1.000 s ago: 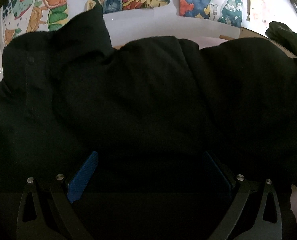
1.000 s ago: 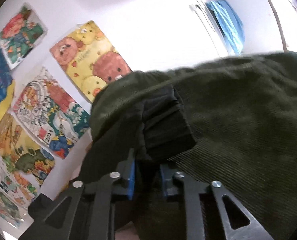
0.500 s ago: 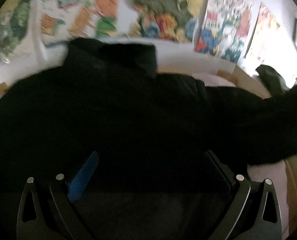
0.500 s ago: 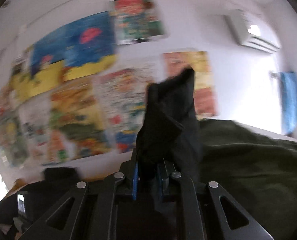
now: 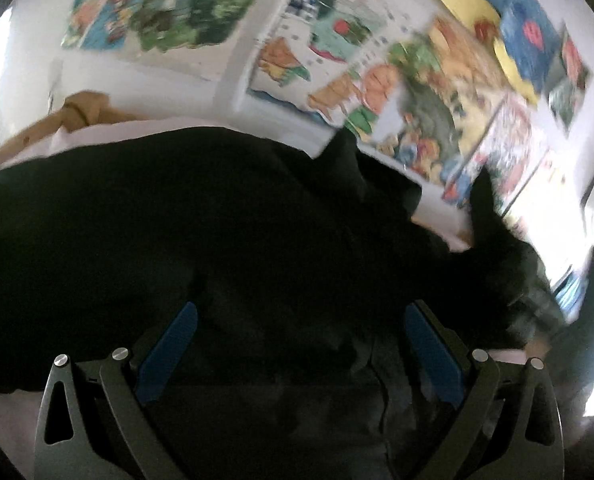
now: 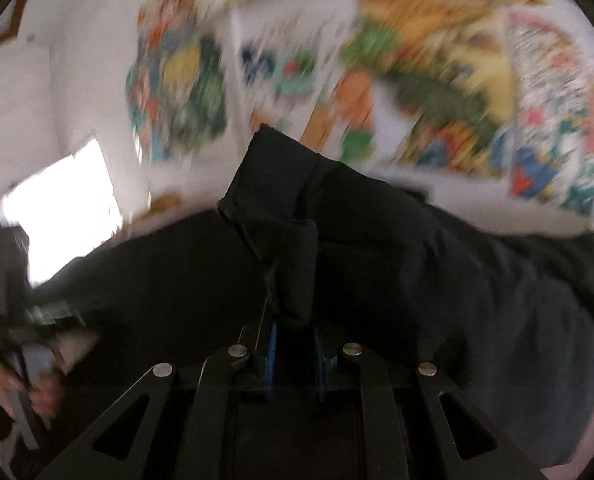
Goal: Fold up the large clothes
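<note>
Left wrist view, garment: the large black padded jacket (image 5: 217,232) lies spread over the pale pink table cover (image 5: 1,408), filling most of the frame; its far edge runs just below the wall of colourful children's posters (image 5: 377,80)
Left wrist view, change: a second ago the jacket sat square under a level row of posters; now the whole scene is tilted and smeared, and the wooden table corner (image 5: 85,108) has come into sight at the upper left
Left wrist view, left gripper (image 5: 297,352): blue-padded jaws spread wide over the near part of the jacket, nothing pinched between them, as in both earlier frames
Left wrist view, far right: a raised dark point of cloth (image 5: 485,200) stands up from the jacket; who lifts it cannot be told here

Right wrist view, right gripper (image 6: 295,360): jaws pressed nearly together, pinching a black sleeve cuff (image 6: 285,216) that stands up above the pads
Right wrist view, change: a second ago this cuff hung before a green corduroy cloth; now it is over the black jacket body (image 6: 417,280), with the posters streaked by blur
Right wrist view, left edge: a person's hand (image 6: 37,392) on the other tool, blurred
Meaning for the task: the sleeve looks carried inward across the body, so the sleeve fold seems under way and not yet laid flat
</note>
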Demonstrator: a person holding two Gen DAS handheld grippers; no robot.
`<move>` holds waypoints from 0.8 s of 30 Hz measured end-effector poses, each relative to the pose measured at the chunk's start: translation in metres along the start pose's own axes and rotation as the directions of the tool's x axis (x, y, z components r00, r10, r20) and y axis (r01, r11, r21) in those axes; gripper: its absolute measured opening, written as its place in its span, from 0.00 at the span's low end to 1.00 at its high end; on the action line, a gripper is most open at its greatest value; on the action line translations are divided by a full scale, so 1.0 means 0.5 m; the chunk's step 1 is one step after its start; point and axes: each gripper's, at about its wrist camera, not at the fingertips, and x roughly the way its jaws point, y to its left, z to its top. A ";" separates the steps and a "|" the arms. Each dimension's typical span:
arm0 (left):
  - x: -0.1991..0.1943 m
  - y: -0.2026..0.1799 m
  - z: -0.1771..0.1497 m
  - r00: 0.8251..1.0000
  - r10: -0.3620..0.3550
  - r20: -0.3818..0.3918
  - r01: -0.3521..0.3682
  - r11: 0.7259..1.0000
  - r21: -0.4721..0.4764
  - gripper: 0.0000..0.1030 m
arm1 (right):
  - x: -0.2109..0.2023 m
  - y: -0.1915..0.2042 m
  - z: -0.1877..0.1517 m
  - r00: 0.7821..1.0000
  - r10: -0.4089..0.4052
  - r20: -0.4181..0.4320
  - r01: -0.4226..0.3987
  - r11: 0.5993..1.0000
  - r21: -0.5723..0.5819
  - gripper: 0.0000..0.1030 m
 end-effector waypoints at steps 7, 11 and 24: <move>0.014 0.074 0.043 0.987 -0.159 -0.017 0.155 0.977 -0.144 0.99 | 0.153 0.098 -0.105 0.969 0.046 -0.244 -0.084 0.986 -0.147 0.15; 0.049 0.071 0.047 0.975 -0.211 -0.073 0.195 0.963 -0.185 0.99 | 0.166 0.115 -0.143 0.962 0.026 -0.271 -0.083 0.976 -0.200 0.15; 0.167 0.091 0.045 0.953 -0.143 -0.267 0.077 0.967 -0.243 0.43 | 0.108 0.146 -0.166 0.933 0.118 -0.339 -0.215 0.941 -0.262 0.72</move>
